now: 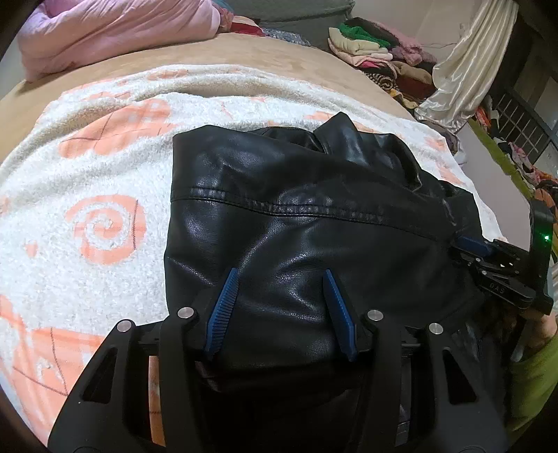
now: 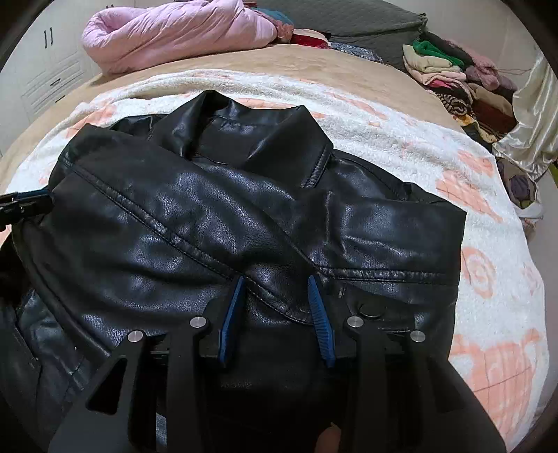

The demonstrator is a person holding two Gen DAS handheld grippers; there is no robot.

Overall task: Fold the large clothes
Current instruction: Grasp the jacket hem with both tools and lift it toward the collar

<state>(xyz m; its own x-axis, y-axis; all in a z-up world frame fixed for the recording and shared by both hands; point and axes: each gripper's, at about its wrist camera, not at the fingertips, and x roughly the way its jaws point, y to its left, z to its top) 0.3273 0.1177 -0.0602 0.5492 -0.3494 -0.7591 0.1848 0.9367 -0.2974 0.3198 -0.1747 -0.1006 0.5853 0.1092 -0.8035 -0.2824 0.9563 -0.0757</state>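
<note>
A black leather jacket (image 1: 296, 216) lies on a white-and-orange fleece blanket (image 1: 104, 195) spread over a bed with a tan cover (image 1: 244, 52). The jacket is partly folded: its collar (image 2: 251, 132) stands up at the far end, and a stitched seam runs across the panel nearest the cameras.

The left gripper (image 1: 281, 275) sits low over the near part of the jacket, its blue-padded fingers (image 1: 223, 306) spread wide apart with the leather bulging up between them — the pads flank the material on both sides but do not pinch it. The right gripper (image 2: 277, 280) is likewise spread, its blue fingers (image 2: 319, 306) standing apart above a crossing of two seams near a snap button (image 2: 370, 310); leather lies between and beneath them, with nothing clamped. In the left wrist view the right gripper shows at the jacket's right edge, touching or just beside the leather — which of the two I cannot tell.

At the head of the bed lie a pink quilt (image 2: 174, 35) and a grey pillow (image 2: 366, 24). A stack of folded clothes (image 2: 450, 69) sits at the far right of the bed, beside a cream satin curtain (image 1: 467, 62).
</note>
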